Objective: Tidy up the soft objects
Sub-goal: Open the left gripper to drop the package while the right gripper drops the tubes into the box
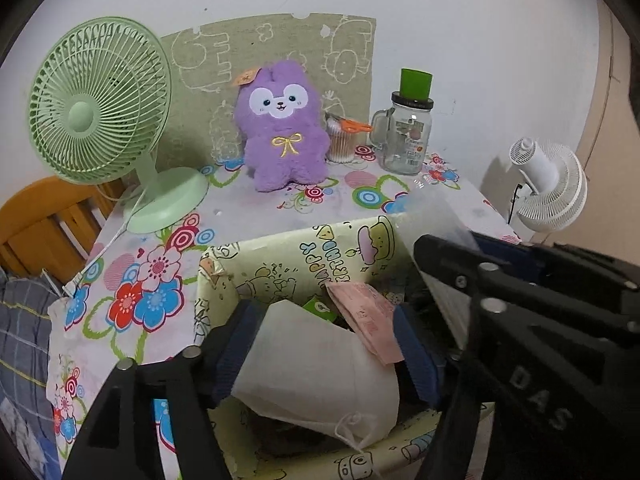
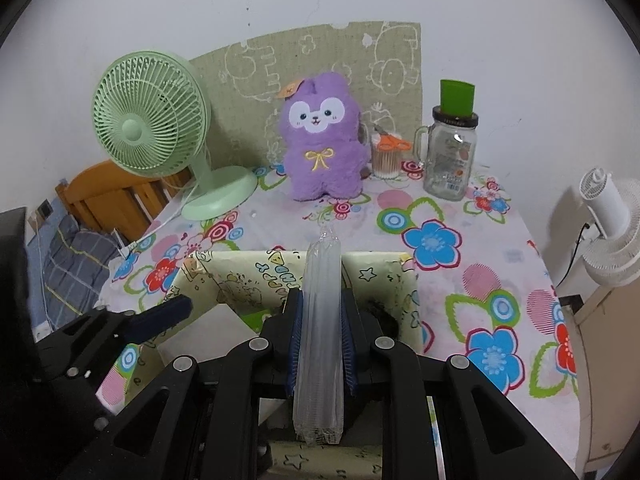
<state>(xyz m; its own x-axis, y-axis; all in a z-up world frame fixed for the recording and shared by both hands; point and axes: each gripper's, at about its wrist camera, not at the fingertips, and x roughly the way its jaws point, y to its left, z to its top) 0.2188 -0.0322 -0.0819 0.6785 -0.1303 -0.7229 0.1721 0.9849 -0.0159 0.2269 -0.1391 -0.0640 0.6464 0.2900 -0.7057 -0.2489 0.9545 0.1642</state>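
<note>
A white fabric pouch (image 1: pixel 316 372) lies in the pale yellow cartoon-print box (image 1: pixel 304 248), between the blue pads of my left gripper (image 1: pixel 324 312). The jaws stand wide and do not squeeze it. A pink paper slip (image 1: pixel 368 320) leans beside the pouch. My right gripper (image 2: pixel 322 300) is shut on a long clear plastic packet (image 2: pixel 322 272), held upright over the box (image 2: pixel 384 276). From the left wrist view, that packet (image 1: pixel 436 216) pokes up at the box's right side. A purple plush toy (image 1: pixel 282 136) (image 2: pixel 324 148) sits upright at the back of the table.
A green desk fan (image 1: pixel 100 96) stands back left, its cord trailing off the table. Back right are a glass mug jar (image 1: pixel 406 136) with a green cup on top and a swab pot with orange scissors (image 1: pixel 344 136). A white fan (image 1: pixel 548 188) stands off the table's right edge, a wooden chair (image 1: pixel 44 220) to the left.
</note>
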